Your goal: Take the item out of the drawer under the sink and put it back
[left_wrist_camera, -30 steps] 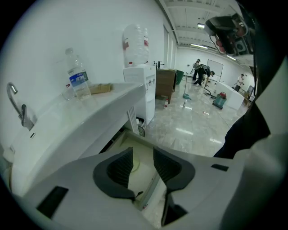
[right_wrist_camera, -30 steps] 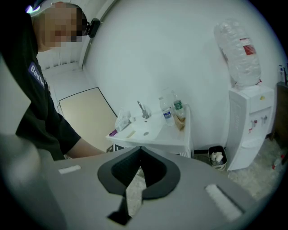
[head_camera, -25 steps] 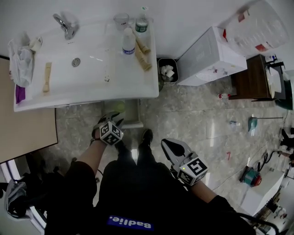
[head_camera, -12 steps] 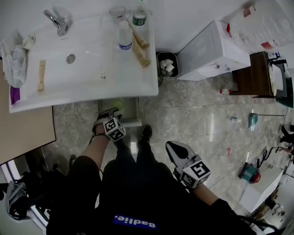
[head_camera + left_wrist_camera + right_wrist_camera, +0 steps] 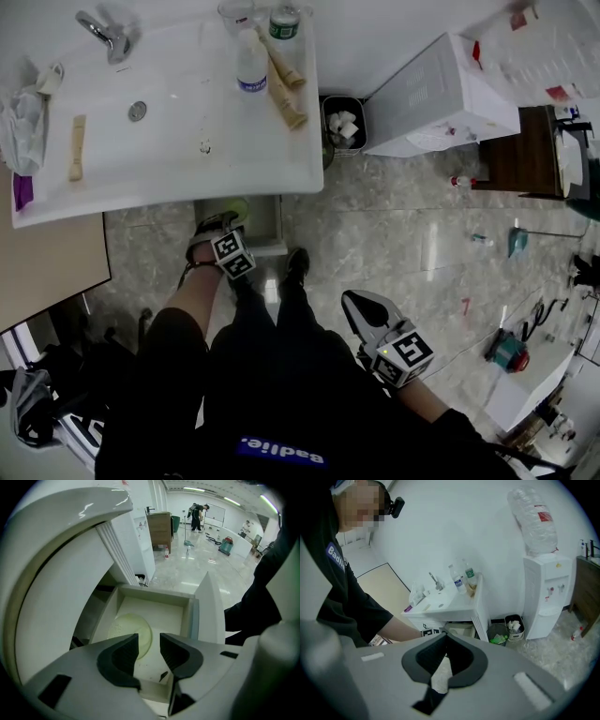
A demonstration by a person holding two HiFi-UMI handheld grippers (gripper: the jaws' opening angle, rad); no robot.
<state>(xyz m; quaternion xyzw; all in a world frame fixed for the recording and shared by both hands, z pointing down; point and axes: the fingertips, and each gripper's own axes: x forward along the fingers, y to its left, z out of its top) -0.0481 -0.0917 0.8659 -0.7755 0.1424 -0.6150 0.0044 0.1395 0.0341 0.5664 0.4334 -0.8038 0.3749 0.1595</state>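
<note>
Our left gripper's dark ribbed jaws stand a little apart with nothing between them, pointing down into the open white drawer under the sink. The pale green round item lies flat on the drawer floor near its left wall, partly behind the left jaw, and bare floor runs from it to the right wall. The white basin curves close overhead on the left, so room is tight there and opens toward the glossy tiled floor on the right. Our right gripper has its jaws pressed together at the tips, empty, and sits well apart from the drawer. The head view shows only a sliver of green past the basin's front edge, while the left gripper view shows the drawer's whole inside. The right gripper view alone shows our bare left forearm reaching under the basin from the side.
</note>
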